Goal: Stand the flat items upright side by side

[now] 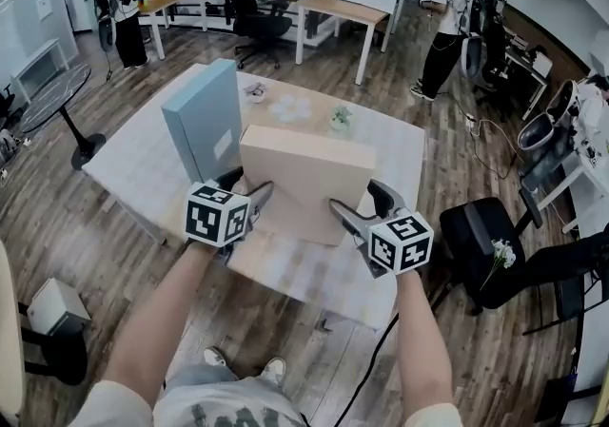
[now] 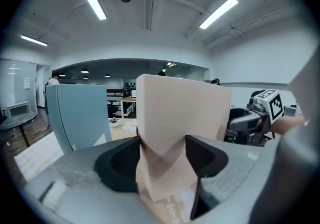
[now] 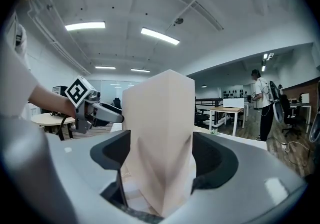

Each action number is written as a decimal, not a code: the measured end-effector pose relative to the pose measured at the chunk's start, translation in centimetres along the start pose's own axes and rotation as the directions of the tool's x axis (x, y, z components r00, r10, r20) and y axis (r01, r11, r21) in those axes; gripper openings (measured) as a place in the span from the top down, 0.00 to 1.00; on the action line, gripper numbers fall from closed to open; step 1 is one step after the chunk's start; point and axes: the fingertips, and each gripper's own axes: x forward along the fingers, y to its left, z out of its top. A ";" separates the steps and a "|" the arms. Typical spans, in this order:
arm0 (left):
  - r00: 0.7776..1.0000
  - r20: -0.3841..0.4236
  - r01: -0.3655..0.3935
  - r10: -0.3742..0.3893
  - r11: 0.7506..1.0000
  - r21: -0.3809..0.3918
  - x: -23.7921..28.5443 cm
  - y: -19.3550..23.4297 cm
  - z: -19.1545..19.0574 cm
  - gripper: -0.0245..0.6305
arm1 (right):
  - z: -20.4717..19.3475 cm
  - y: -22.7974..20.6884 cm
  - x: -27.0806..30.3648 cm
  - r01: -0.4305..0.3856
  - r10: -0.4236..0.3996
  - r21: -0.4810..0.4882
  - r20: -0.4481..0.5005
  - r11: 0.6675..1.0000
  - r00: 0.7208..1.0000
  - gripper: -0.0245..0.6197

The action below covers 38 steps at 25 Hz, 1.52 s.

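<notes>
Both arms are stretched forward over the near edge of the table [image 1: 143,168], left forearm [image 1: 157,320] and right forearm [image 1: 421,339] running almost parallel, both grippers tipped slightly downward. Between them the beige box [image 1: 306,178] stands upright on the table, broad face toward the person. Left gripper [image 1: 245,189] sits at the box's lower left corner, jaws pinching that corner with pads on both faces. Right gripper [image 1: 363,204] sits at the lower right corner, jaws spread wide either side of it, pads just beside the cardboard and not squeezing. Blue box [image 1: 205,121] stands upright too, just behind and left of the beige one, with a gap showing between them in the left gripper view
</notes>
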 end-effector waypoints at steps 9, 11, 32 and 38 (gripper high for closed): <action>1.000 0.020 -0.022 0.022 1.000 0.000 0.3 0.3 0.2 0.53 | -0.9 -0.8 3.2 -0.201 0.202 0.023 -0.061 0.979 0.977 0.27; 1.000 0.017 -0.014 0.013 1.000 0.010 0.4 0.2 0.2 0.53 | -0.9 -0.7 3.8 -0.223 0.224 0.024 -0.066 0.975 0.972 0.27; 0.999 0.033 0.037 -0.037 0.999 0.000 -2.4 4.1 -0.4 0.53 | -0.1 4.6 5.4 0.011 -0.006 -0.101 0.048 0.995 0.999 0.40; 0.996 0.042 0.074 -0.073 0.997 -0.006 -4.2 7.3 -1.1 0.53 | 0.1 7.0 7.0 0.161 -0.156 -0.083 0.062 0.984 0.986 0.40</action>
